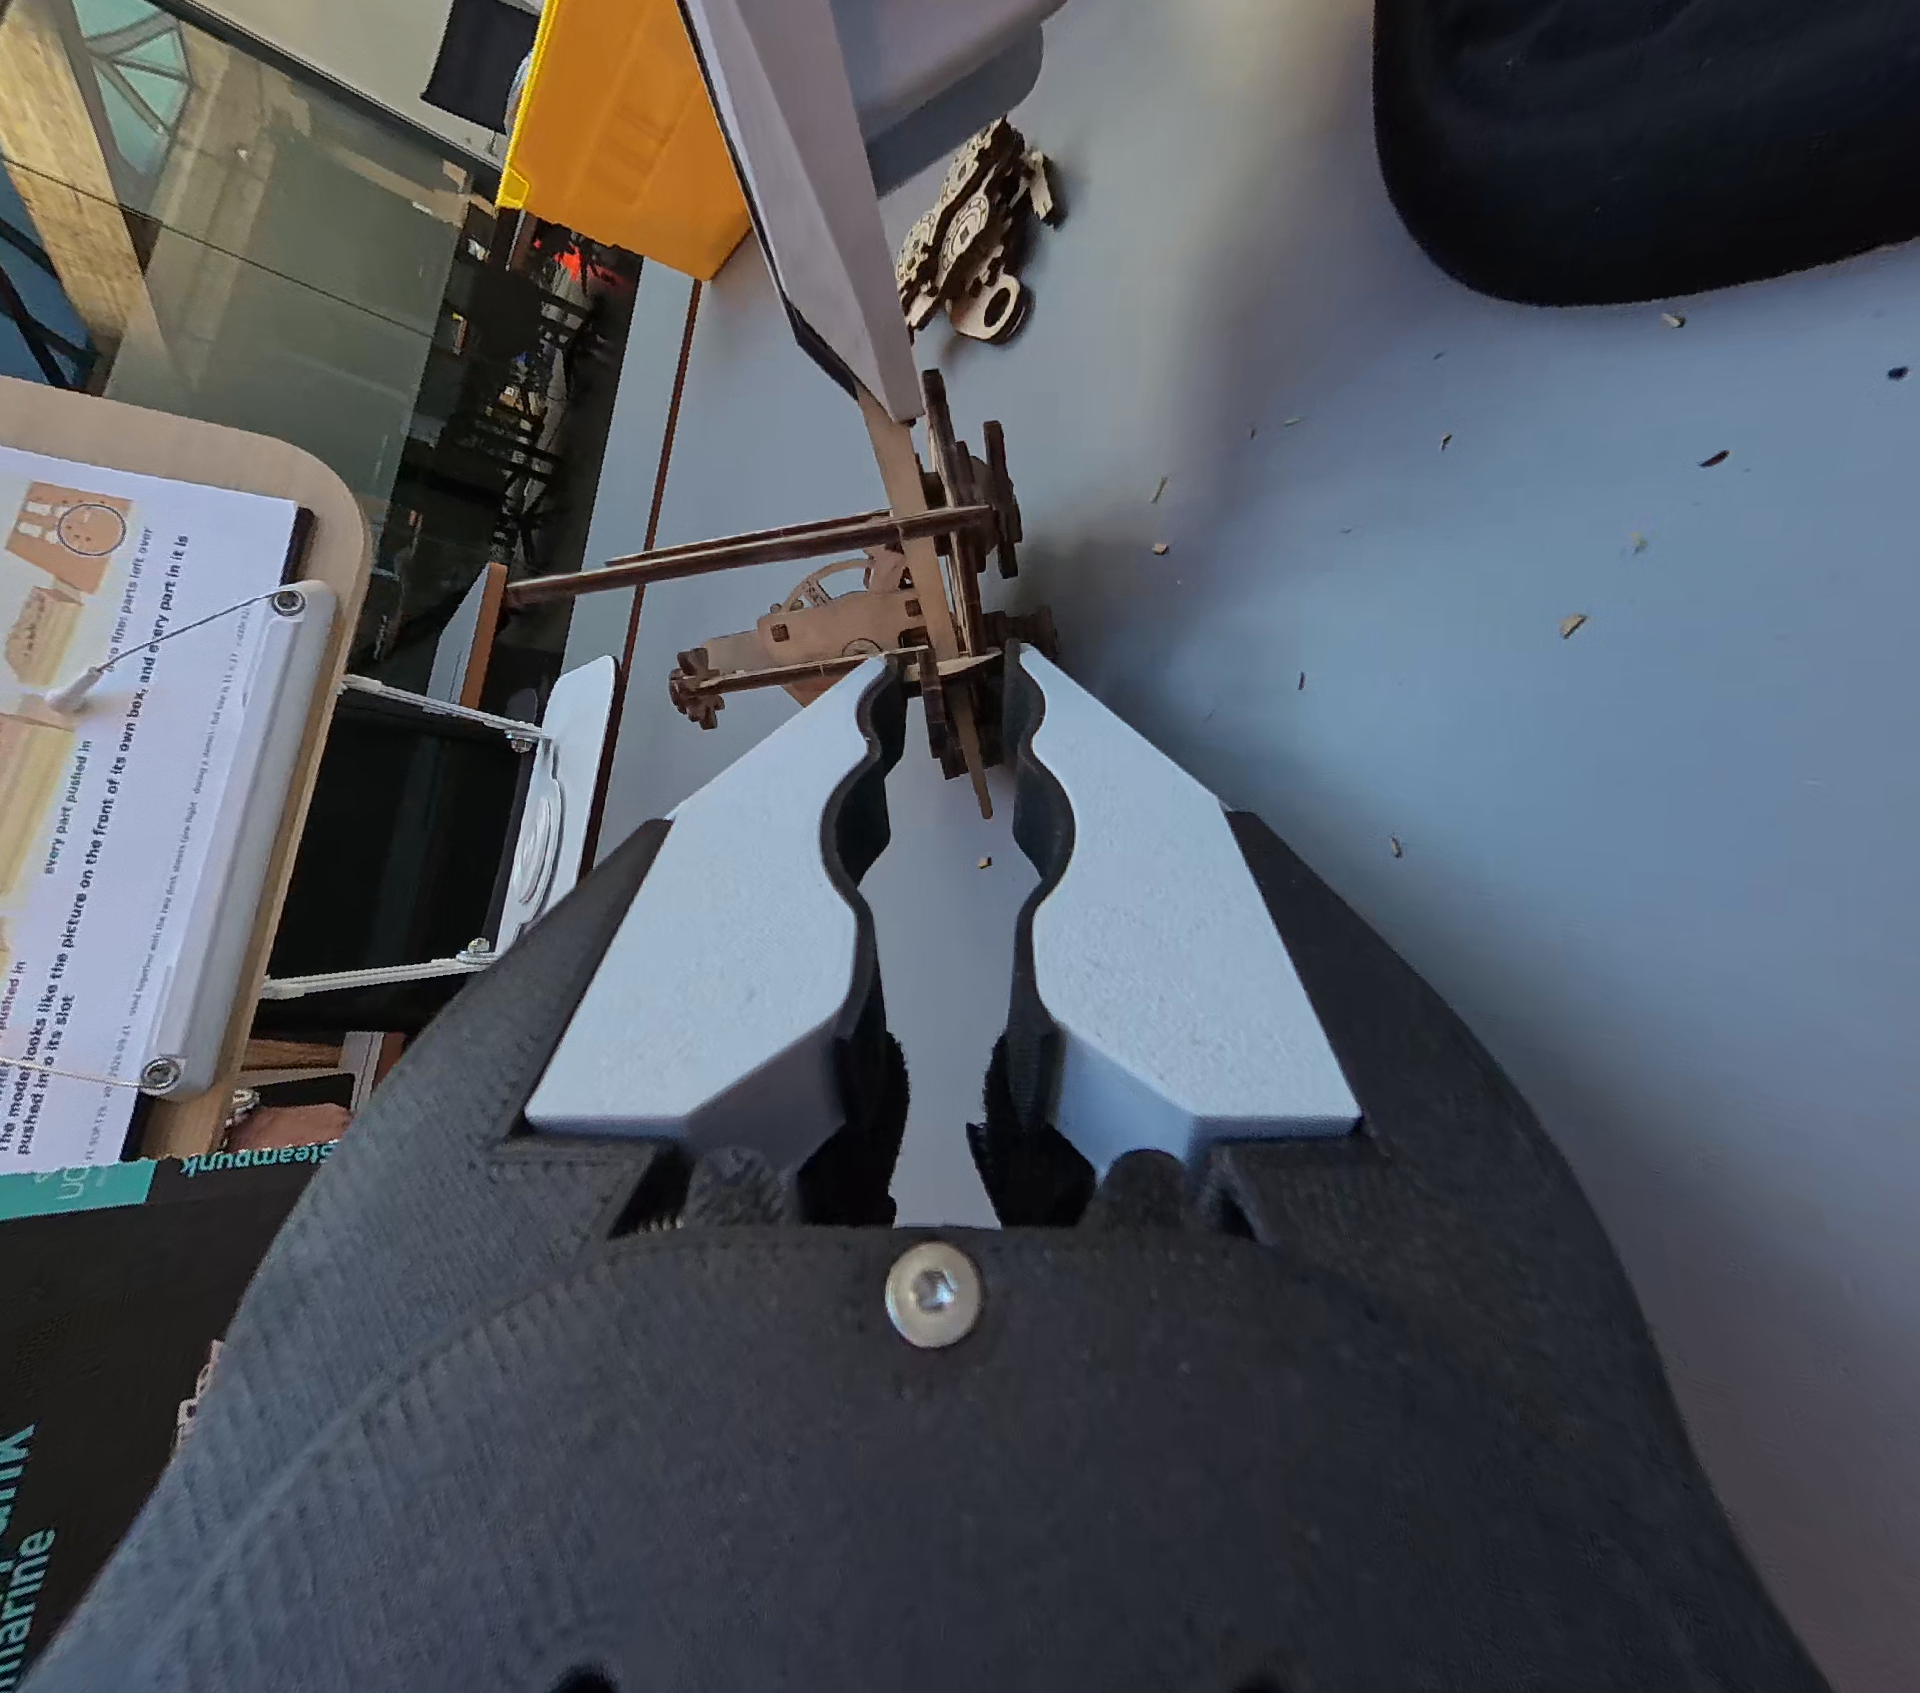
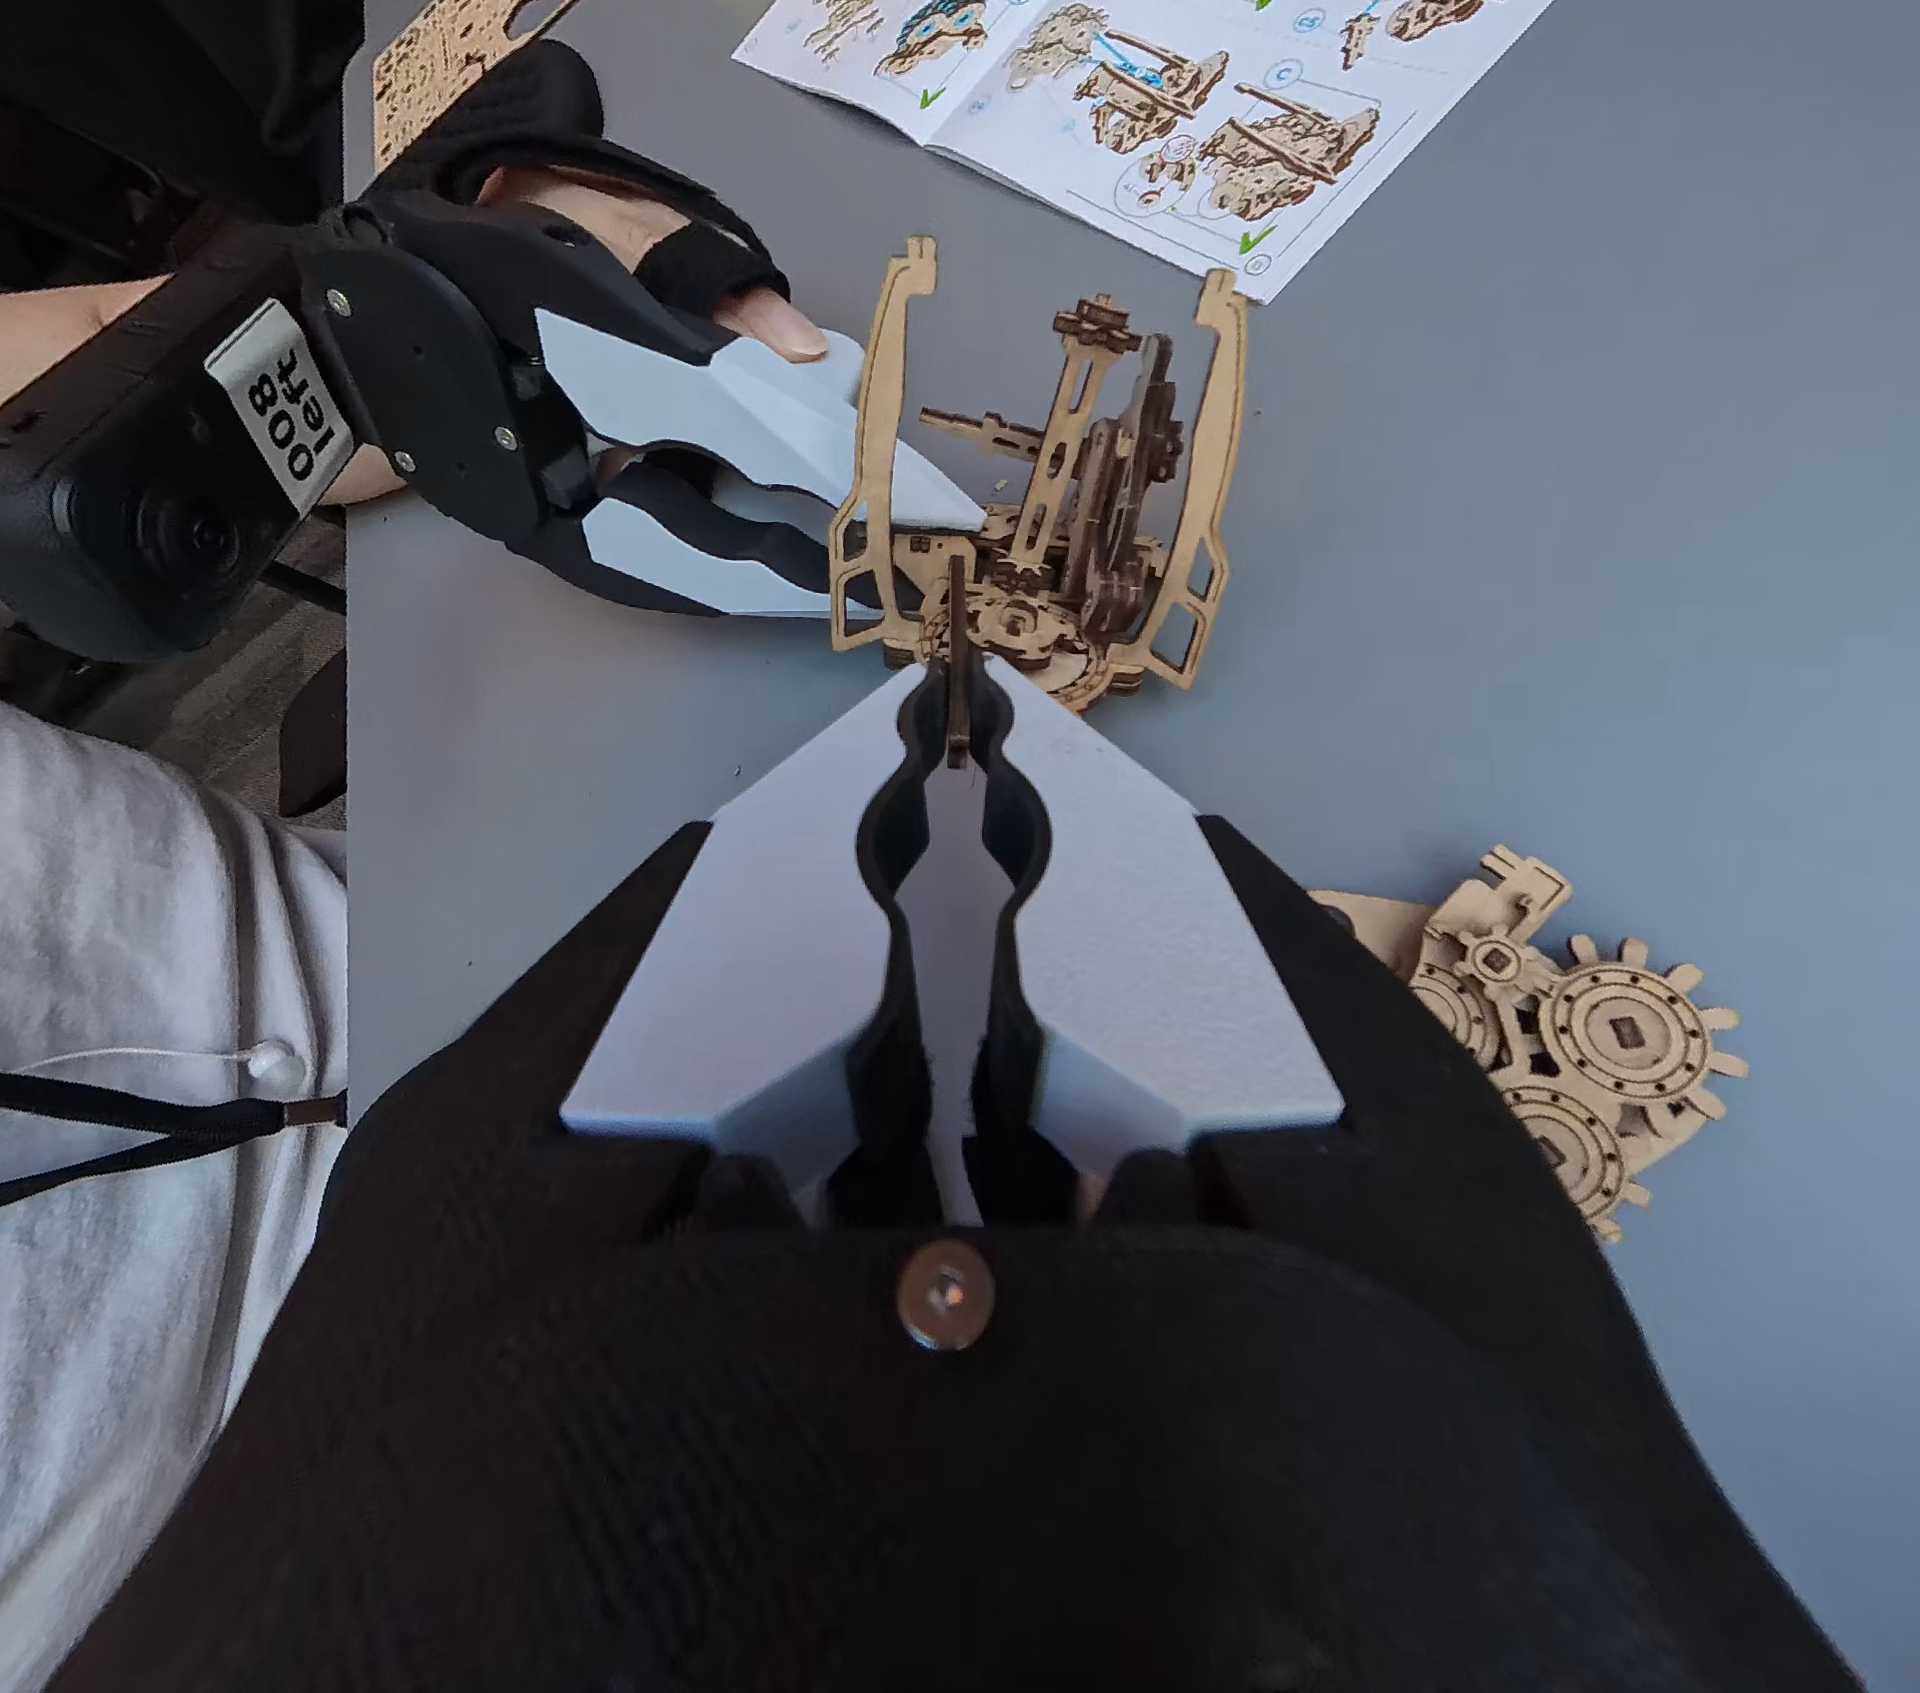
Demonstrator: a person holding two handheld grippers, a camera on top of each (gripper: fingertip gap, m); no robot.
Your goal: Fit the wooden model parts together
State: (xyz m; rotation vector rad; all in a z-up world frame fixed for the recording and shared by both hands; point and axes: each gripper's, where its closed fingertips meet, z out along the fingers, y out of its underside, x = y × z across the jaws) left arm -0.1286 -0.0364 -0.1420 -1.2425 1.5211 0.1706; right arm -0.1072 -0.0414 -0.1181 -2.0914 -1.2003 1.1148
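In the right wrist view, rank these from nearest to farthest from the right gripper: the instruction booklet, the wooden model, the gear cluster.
From the right gripper:
1. Wooden model, just ahead of the fingertips.
2. Gear cluster, on the table to the right.
3. Instruction booklet, lying open at the far end.

This is looking like an office or a makerspace in a modern building. A plain grey desk [image 2: 1558, 563] is carrying hobby material: an open instruction booklet [image 2: 1226, 12] is lying near its far edge, and yellow bins [image 1: 623, 74] are sitting beyond it. Past the desk's edge, glass partitions and railings [image 1: 260, 189] are showing an interior atrium. A printed instruction sheet on a wooden stand [image 1: 135, 770] is standing beside the desk, and grey carpet [image 2: 208, 687] is covering the floor.
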